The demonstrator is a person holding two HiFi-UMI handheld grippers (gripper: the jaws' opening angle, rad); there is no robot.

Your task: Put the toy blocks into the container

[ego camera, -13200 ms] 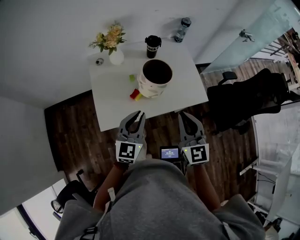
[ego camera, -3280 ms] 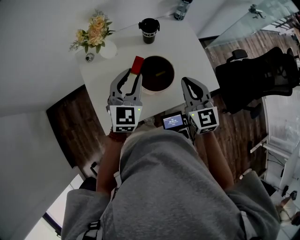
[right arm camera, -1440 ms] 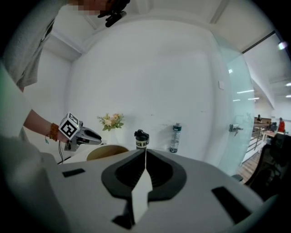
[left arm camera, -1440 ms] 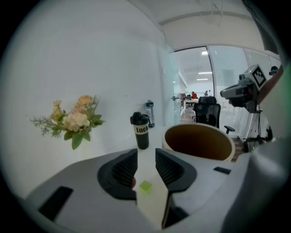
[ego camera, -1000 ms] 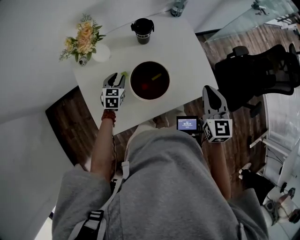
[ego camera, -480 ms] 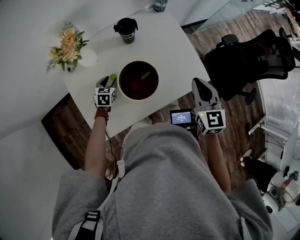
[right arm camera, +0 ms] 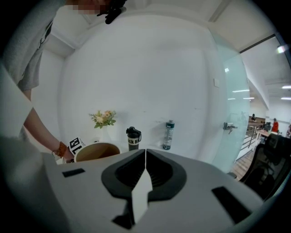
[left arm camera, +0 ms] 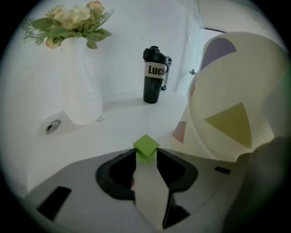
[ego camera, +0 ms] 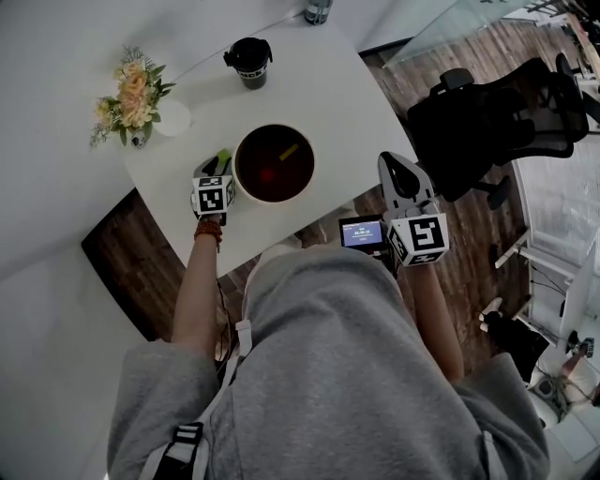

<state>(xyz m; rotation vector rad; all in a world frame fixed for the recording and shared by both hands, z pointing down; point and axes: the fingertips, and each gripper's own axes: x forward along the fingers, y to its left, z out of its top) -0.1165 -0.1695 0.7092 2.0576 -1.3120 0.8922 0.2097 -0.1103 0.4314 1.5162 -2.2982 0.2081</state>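
A small green block (left arm camera: 146, 145) rests on the white table (ego camera: 347, 94) just left of the cream container (ego camera: 275, 164). My left gripper (left arm camera: 146, 154) points steeply down at it. Its jaws have just been closing, and both tips now press the block's sides. In the head view the left gripper (ego camera: 218, 169) stands against the container's left wall, with the green block (ego camera: 224, 157) at its tips. A red block (ego camera: 267, 174) and a yellow block (ego camera: 289, 150) lie inside the container. My right gripper (ego camera: 397, 171) hangs shut and holds nothing, off the table's near right edge.
A white vase of flowers (ego camera: 131, 94), a black tumbler (ego camera: 247, 61) and a water bottle (ego camera: 319, 11) stand at the back of the table. A black office chair (ego camera: 487, 112) is to the right. The container's wall (left arm camera: 236, 100) rises close on the left gripper's right.
My left gripper has come down beside the container onto the green block. The right gripper has stayed where it was.
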